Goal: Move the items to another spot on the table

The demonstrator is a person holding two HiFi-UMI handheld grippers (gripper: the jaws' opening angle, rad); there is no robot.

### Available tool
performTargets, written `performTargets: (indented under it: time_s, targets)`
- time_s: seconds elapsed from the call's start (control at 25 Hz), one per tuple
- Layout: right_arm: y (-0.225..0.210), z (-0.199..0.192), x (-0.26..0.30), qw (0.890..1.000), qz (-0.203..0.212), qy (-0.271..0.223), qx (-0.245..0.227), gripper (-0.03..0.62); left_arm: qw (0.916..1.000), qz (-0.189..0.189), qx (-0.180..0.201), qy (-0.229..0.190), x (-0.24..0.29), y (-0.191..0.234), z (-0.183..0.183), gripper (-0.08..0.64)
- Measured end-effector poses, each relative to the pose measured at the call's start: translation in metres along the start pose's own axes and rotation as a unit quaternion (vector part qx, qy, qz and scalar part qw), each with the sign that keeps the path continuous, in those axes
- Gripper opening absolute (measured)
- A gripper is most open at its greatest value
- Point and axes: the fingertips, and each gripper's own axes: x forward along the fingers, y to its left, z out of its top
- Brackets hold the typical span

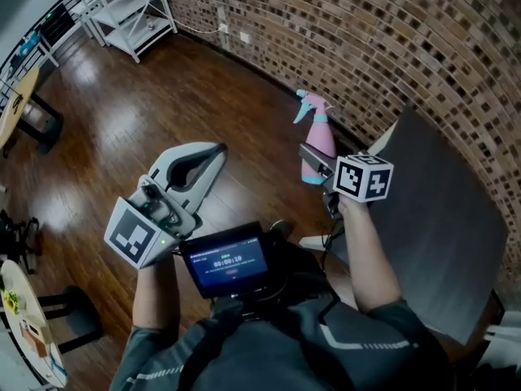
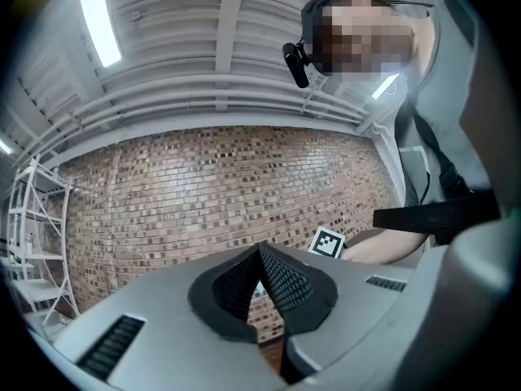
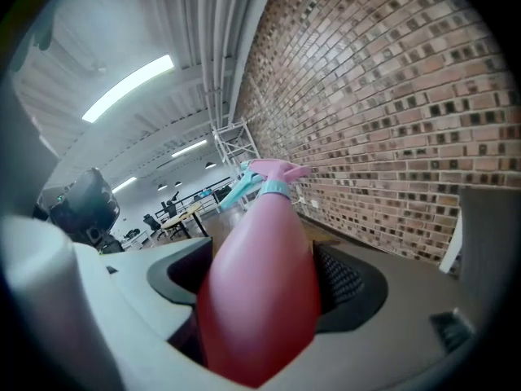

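Dark grey desk stands at the right, alongside the brick wall. Polished dark wood plank floor covers the remainder. On the floor stand a white metal shelving unit, far left, and round light-topped tables on black legs at the left edge.

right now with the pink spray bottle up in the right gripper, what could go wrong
1. The right gripper clamps the pink spray bottle low on its rounded body, with the trigger head well past the jaws; a quick swing might tip it.
2. It seems to hang over the wood floor, beside the dark table; a slip would probably drop it there.
3. The left gripper is shut, empty and apart, so it offers no support.
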Motion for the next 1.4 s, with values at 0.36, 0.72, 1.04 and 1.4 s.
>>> performTargets:
  time_s: [0.36, 0.72, 1.04, 1.4]
  targets:
    - [-0.167, 0.022, -0.028, 0.981, -0.15, -0.063, 0.11, 0.393, 0.991, -0.127, -0.039, 0.012, 0.147, 0.05, -0.07, -0.003]
    - [-0.31, -0.041, -0.111, 0.91, -0.314, -0.089, 0.255, 0.393, 0.9542, -0.284, -0.095, -0.007, 0.309, 0.025, -0.122, -0.003]
    - [-0.365, -0.072, -0.123, 0.881, -0.369, -0.03, 0.295, 0.393, 0.9, -0.413, -0.138, -0.016, 0.429, -0.023, -0.165, -0.003]
    - [-0.409, -0.085, -0.122, 0.85, -0.412, 0.016, 0.326, 0.393, 0.8027, -0.573, -0.159, -0.05, 0.547, -0.058, -0.185, -0.004]
